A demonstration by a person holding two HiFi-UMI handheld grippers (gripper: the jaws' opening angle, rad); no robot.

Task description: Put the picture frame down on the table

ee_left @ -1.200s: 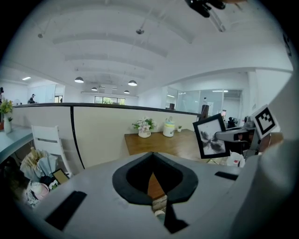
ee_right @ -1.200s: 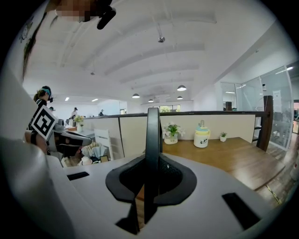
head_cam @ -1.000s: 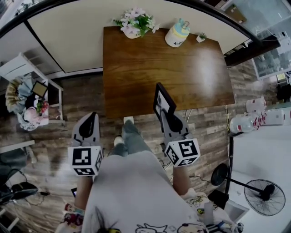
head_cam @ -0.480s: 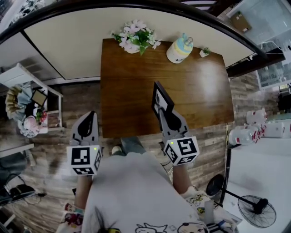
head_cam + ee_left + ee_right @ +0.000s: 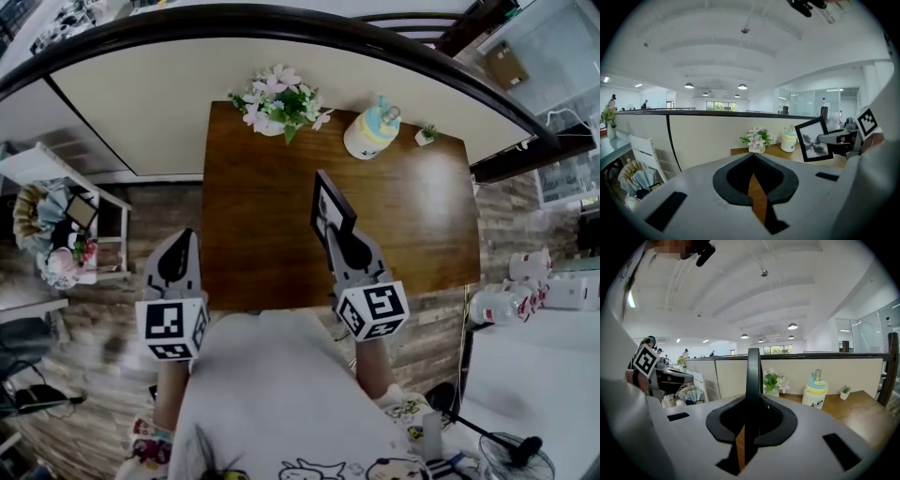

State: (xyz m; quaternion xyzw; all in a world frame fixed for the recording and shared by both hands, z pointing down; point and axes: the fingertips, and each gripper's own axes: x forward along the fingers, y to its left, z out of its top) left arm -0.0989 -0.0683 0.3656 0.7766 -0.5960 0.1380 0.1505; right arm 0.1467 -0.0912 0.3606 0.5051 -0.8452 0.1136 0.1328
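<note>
Black picture frame (image 5: 329, 208), edge-on, pinched between right gripper (image 5: 337, 242) jaws

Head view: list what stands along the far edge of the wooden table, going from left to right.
flower arrangement → cake-shaped jar → tiny potted plant

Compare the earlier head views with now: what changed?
Both grippers moved forward. The right gripper carried the picture frame from the near edge of the wooden table to over its top; the left gripper advanced alongside, left of the table. Nothing was taken or released: the frame stays clamped upright, not yet set down. The flower pot and pastel jar kept their places.
</note>
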